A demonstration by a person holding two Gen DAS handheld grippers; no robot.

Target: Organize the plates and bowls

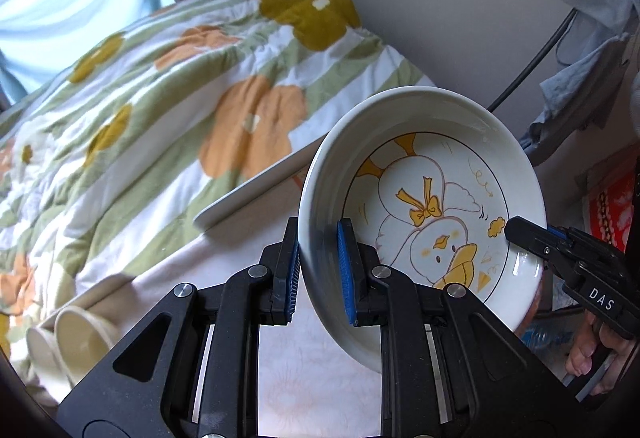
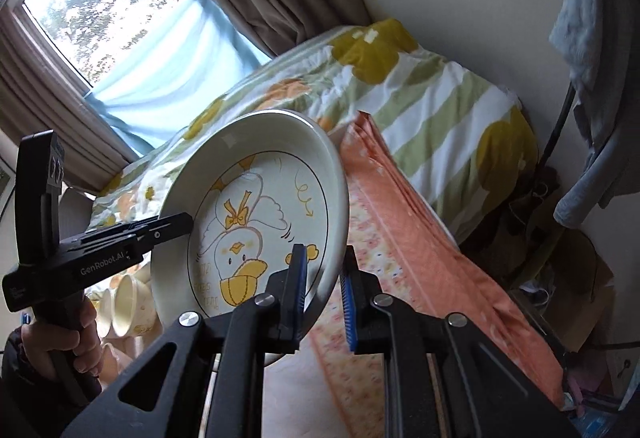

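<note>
While both grippers carry the duck-print plate (image 1: 424, 209) clear of the bed (image 1: 168, 105), the left gripper (image 1: 318, 270) has its jaws clenched on the near-left rim, one blue pad inside the wall and one outside. The right gripper (image 2: 324, 278) grasps the opposite rim in the same manner, so the plate hangs between the two, tilted, with its picture side facing the cameras. A flat white tray (image 1: 248, 193) lies on the floral quilt just behind the plate, and several cream bowls (image 1: 68, 338) lie on their sides at the lower left, well apart from it. The step in hand appears to be a two-handed transfer of the plate toward its place among the other dishes. To do it well, both hands should probably travel together at a matched pace, since any spreading or twisting between them would pull the glazed rim out of the pads. Levelling the plate before lowering it is likely wise, with neither grip released until it rests fully supported.
</note>
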